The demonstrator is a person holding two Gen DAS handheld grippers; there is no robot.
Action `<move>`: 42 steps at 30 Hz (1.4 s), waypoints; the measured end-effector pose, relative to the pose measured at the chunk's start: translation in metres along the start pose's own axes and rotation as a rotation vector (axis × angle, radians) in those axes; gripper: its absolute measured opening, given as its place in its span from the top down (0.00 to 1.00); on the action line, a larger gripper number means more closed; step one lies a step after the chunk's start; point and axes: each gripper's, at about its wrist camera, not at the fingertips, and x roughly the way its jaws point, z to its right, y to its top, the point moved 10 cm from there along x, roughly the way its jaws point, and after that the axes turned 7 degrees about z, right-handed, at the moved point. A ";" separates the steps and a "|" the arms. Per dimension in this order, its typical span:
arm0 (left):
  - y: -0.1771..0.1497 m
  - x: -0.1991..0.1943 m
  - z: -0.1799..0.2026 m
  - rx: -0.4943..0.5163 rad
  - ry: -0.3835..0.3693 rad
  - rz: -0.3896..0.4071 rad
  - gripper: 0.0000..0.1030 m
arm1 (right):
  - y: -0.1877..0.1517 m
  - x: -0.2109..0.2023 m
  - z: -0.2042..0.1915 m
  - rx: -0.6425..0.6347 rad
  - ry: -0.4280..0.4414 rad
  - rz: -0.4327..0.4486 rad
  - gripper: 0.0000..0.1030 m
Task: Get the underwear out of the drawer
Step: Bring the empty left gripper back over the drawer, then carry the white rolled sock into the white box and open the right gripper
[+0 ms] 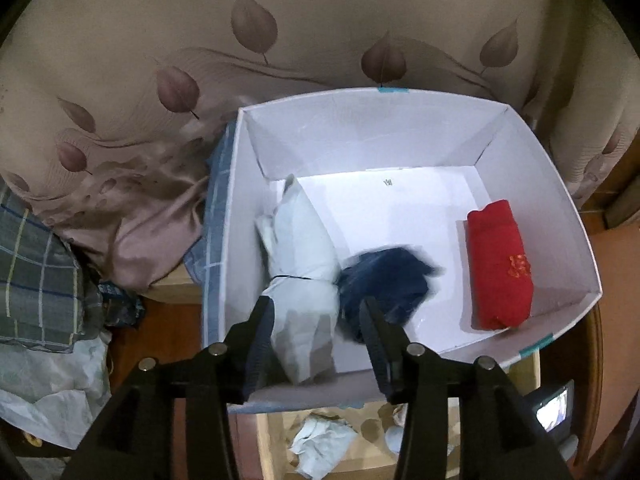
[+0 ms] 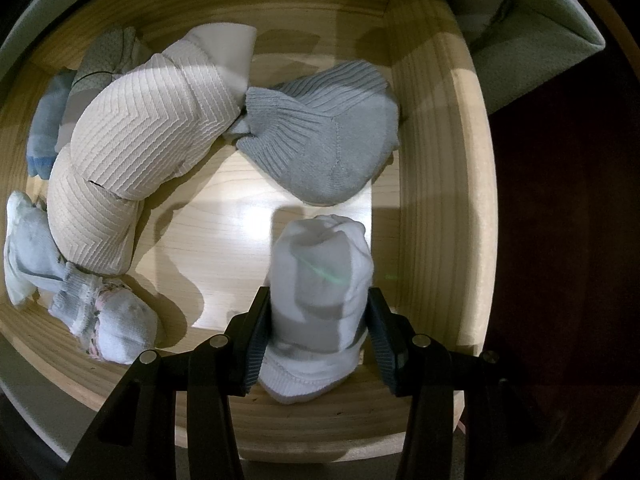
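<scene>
White box: holds a pale bundle, a dark blue bundle (blurred) and a red bundle. Left hand-held gripper: above the box, jaws apart, nothing clamped.

Wooden drawer: cream ribbed bundle, grey bundle and smaller rolls remain inside. Right hand-held gripper: closed on a white bundle, low in the drawer.

Risk: the soft roll may squeeze out of the jaws on lifting, or catch the drawer's front wall and drop back.
</scene>
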 end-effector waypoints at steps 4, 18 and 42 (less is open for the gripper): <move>-0.010 -0.023 -0.009 -0.022 -0.010 0.029 0.56 | -0.001 0.001 0.001 0.000 -0.002 -0.002 0.57; -0.106 -0.037 -0.037 -0.002 0.044 -0.018 0.56 | -0.002 0.001 0.004 -0.006 -0.011 -0.004 0.58; -0.243 0.036 -0.008 -0.216 0.097 -0.101 0.56 | -0.006 -0.019 0.040 0.055 0.068 0.070 0.65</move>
